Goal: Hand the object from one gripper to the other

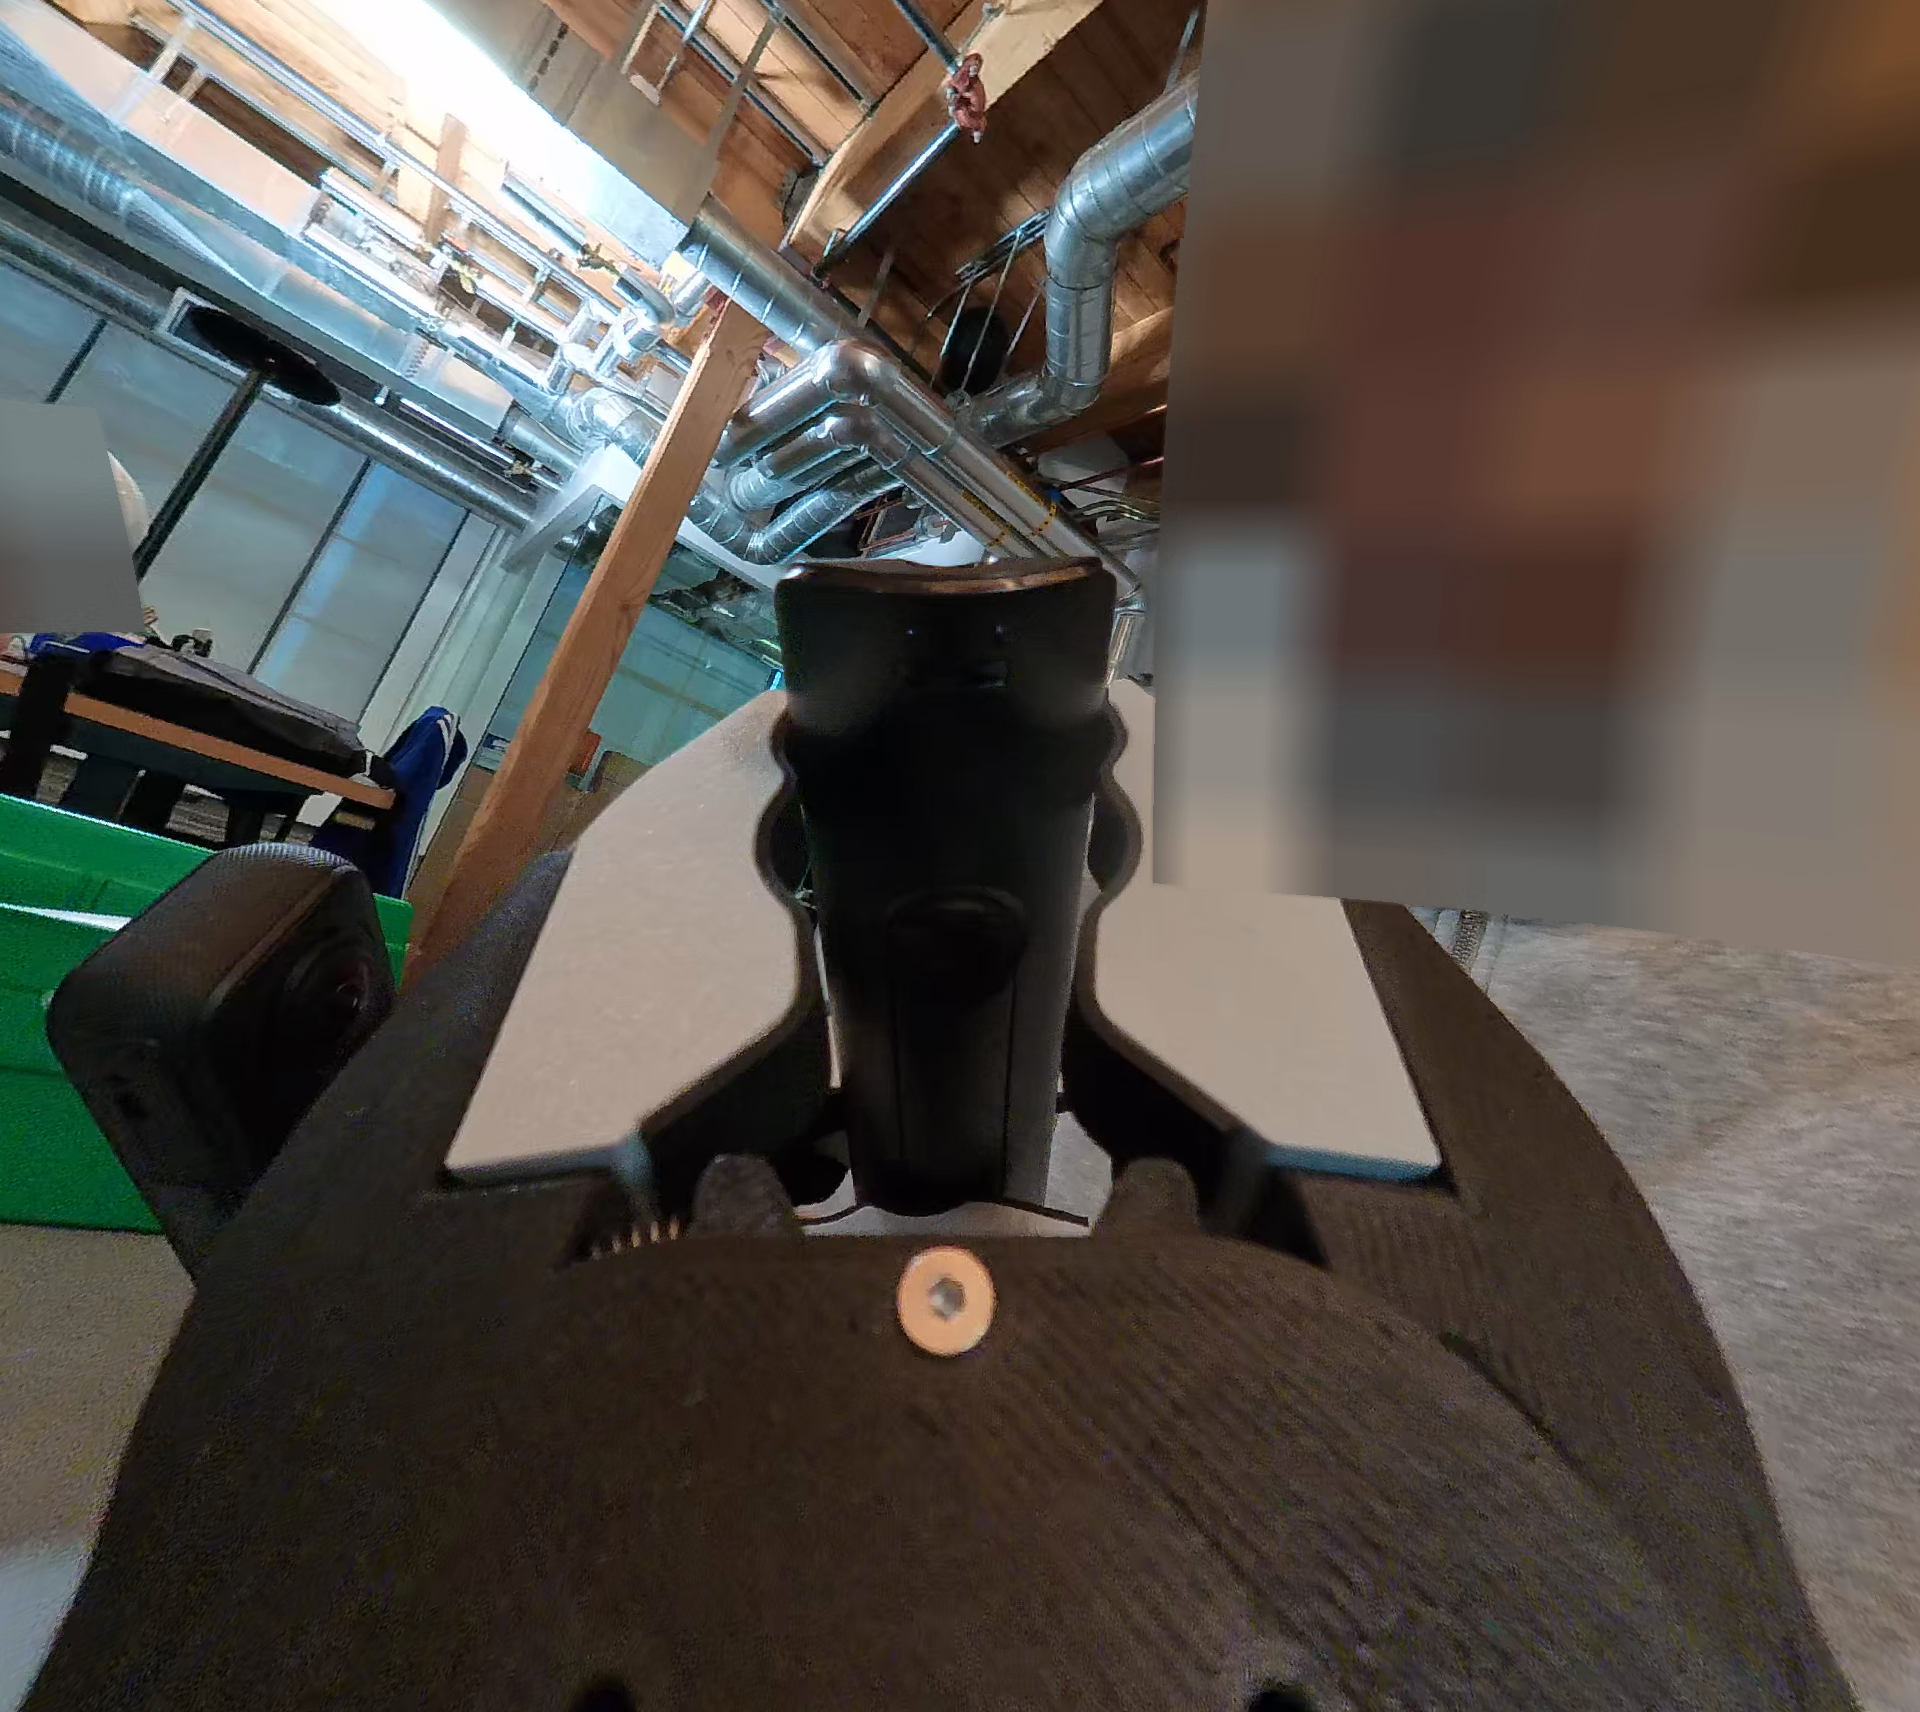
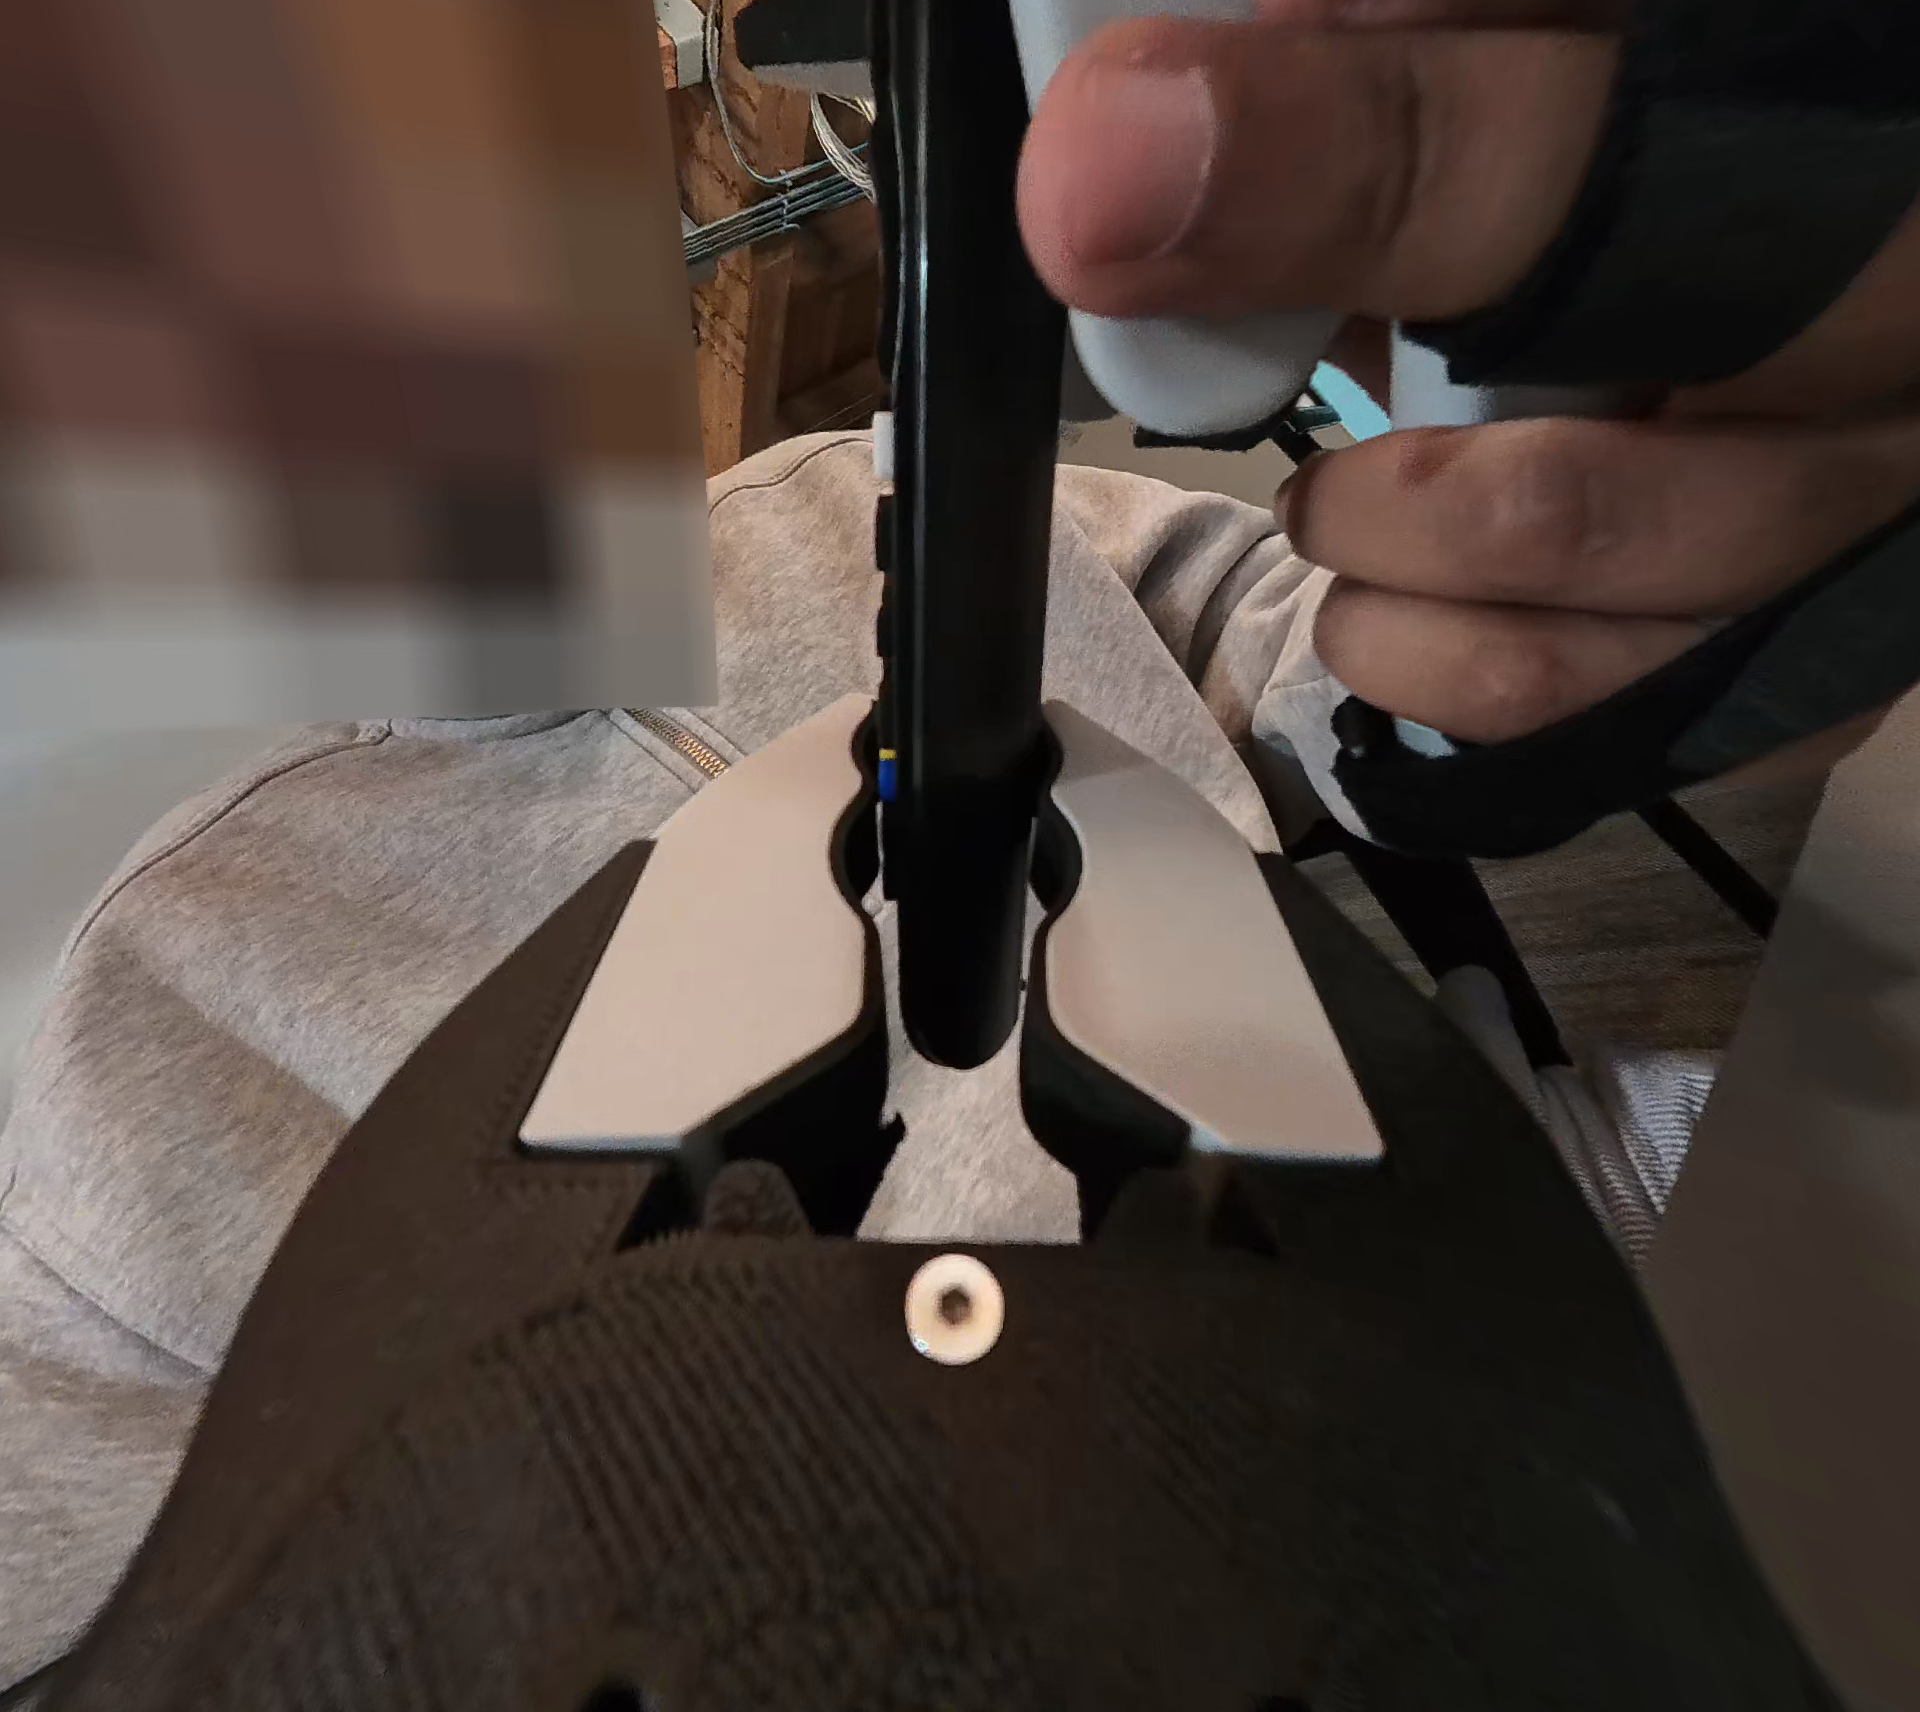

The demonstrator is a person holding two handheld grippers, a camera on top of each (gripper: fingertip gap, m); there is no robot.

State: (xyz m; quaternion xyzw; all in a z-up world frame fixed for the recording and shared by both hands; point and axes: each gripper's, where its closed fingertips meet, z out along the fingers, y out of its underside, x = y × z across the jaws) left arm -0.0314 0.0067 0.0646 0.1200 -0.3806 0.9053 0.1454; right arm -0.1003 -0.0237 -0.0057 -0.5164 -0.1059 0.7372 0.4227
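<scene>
Mid-handover: black remote [image 1: 940, 883] pinched by left gripper [image 1: 940, 831] jaws at one end, right gripper [image 2: 956, 862] jaws at other end. Next, I judge: one side lets go.

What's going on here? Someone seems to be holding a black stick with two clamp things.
A person holds a hand-held gripper in each hand and is passing a black remote control between them. The left gripper is closed around the remote, which stands up between its pale fingers. The right gripper is also closed on one end of it. A hand grips a white handle just above. Both grippers hold the remote at once, so the handover is midway.
</scene>
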